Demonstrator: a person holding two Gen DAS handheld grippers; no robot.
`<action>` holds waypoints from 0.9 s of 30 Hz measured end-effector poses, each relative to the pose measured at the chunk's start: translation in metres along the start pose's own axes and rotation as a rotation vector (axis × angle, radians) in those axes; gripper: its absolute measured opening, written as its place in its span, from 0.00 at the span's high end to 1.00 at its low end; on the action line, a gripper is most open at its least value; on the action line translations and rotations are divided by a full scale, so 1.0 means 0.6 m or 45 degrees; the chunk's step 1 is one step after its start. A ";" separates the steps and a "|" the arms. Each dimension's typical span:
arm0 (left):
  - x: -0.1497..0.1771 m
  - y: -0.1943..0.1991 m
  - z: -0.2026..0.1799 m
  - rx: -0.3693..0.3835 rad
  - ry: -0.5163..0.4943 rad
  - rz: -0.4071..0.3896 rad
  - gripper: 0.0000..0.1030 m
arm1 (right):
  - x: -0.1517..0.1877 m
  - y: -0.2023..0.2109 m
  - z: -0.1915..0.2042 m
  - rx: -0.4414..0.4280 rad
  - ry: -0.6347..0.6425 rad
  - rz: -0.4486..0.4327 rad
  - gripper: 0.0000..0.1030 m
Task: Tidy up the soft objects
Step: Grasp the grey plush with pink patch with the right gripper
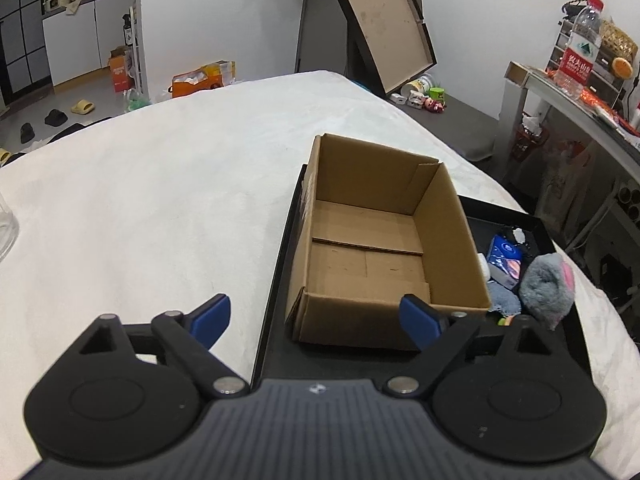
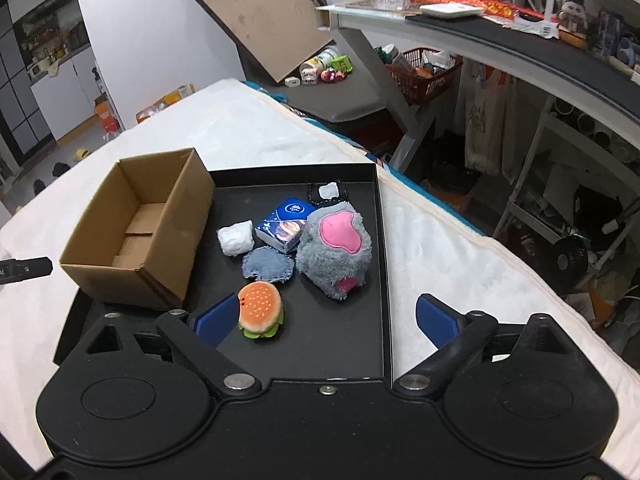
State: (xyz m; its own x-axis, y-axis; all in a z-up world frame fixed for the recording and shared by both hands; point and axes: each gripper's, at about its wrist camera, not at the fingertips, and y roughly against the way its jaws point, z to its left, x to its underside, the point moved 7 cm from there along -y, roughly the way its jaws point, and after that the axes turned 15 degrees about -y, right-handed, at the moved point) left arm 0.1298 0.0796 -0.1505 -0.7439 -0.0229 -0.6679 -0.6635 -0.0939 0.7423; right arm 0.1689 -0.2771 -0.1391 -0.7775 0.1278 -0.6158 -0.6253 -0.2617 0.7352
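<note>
Both claws hang released: the left claw (image 1: pixel 316 320) before the empty cardboard box (image 2: pixel 136 228), the right claw (image 2: pixel 326 318) above the black tray (image 2: pixel 376 208) on the bed (image 1: pixel 160 184), beside the burger plush (image 2: pixel 261 315) and grey plush (image 2: pixel 334 250).

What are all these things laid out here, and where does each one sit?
cardboard box: one, brown, open and empty, left part of tray
tray: one, black, on white bedding
plush toy: one, grey and pink, tray's right side
burger toy: one, orange and green, near edge
denim patch: one, blue, middle
tissue pack: one, blue, behind patch
white wad: one, beside box
left gripper: open
right gripper: open
</note>
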 end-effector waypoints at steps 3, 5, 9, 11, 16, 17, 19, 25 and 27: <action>-0.002 -0.019 0.002 0.002 -0.005 0.009 0.22 | -0.009 -0.022 0.001 0.001 0.004 0.010 0.10; -0.004 -0.032 0.005 0.004 -0.012 0.013 0.27 | -0.015 -0.036 0.003 -0.004 -0.001 0.016 0.10; -0.008 -0.061 0.009 0.010 -0.020 0.037 0.34 | -0.023 -0.065 0.004 0.005 0.021 0.040 0.10; -0.013 -0.073 0.011 0.023 -0.023 0.038 0.38 | -0.024 -0.080 0.006 0.020 0.038 0.062 0.11; -0.026 -0.102 0.014 0.035 -0.061 0.081 0.55 | -0.026 -0.116 0.008 0.029 0.054 0.102 0.15; -0.029 -0.106 0.014 0.044 -0.073 0.089 0.61 | -0.027 -0.124 0.007 0.036 0.053 0.112 0.16; -0.033 -0.114 0.014 0.065 -0.094 0.103 0.71 | -0.029 -0.142 0.007 0.051 0.051 0.124 0.20; -0.041 -0.137 0.020 0.100 -0.100 0.122 0.82 | -0.037 -0.190 0.005 0.076 0.062 0.140 0.21; -0.042 -0.144 0.020 0.096 -0.111 0.129 0.83 | -0.039 -0.207 0.004 0.094 0.077 0.149 0.23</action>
State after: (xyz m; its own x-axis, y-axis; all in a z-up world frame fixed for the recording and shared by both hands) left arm 0.2049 0.1001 -0.1972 -0.8093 0.0580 -0.5845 -0.5864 -0.0205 0.8098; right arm 0.2646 -0.2451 -0.2151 -0.8413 0.0424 -0.5389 -0.5356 -0.2002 0.8204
